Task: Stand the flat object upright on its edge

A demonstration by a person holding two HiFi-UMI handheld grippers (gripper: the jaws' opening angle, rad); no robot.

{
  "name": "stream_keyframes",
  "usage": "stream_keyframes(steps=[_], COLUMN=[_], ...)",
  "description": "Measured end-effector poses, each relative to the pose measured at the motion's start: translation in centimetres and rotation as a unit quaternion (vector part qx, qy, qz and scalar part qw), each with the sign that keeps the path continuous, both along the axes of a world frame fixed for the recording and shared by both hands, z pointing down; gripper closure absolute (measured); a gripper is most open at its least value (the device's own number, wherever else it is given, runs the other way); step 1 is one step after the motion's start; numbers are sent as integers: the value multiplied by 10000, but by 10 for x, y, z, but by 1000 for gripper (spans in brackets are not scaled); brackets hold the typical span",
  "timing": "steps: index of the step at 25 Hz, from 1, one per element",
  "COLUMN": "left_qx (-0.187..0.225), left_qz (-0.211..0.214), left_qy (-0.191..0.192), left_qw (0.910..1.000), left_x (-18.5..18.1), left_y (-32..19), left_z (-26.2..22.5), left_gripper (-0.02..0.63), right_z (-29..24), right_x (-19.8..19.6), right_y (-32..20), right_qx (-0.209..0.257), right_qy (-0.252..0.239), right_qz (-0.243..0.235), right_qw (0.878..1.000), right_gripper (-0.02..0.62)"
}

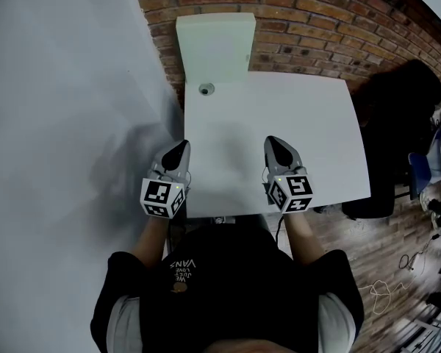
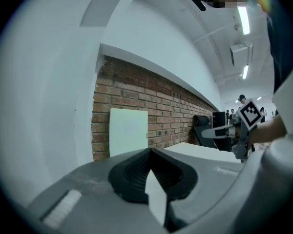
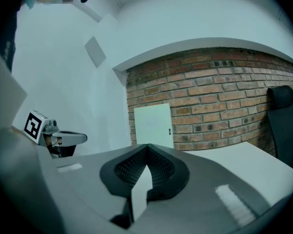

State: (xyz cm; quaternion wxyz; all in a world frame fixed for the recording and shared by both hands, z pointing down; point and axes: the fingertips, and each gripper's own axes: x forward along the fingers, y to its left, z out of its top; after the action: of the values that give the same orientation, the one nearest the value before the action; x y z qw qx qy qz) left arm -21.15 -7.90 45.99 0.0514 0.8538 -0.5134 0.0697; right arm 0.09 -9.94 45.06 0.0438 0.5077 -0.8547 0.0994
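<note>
Flat panel (image 1: 213,46), pale and plain, already looks upright at the far left end of the table (image 1: 316,123), against the brick wall (image 1: 316,35), though I can't tell if its bottom edge sits on the tabletop. Left gripper (image 1: 178,147) and right gripper (image 1: 277,142) both hover over the near edge, well apart from it, jaws pinched together with nothing in them. Risk, I'd say: poke that thin panel with closed jaws and it slides or flops flat, since the wall is probably propping it.
</note>
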Motion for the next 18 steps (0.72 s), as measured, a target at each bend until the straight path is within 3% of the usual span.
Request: stream_keyframes(steps=[18], left_qx=[-165], left_qz=[137], left_qy=[46], left_qw=[9998], left_x=[10], left_y=[38], left_z=[14], left_gripper=[606], right_z=[16], right_x=[7], right_y=[42], right_qx=[-221], right_qy=[-61], right_qz=[123], right_qw=[9997], right_gripper=[597])
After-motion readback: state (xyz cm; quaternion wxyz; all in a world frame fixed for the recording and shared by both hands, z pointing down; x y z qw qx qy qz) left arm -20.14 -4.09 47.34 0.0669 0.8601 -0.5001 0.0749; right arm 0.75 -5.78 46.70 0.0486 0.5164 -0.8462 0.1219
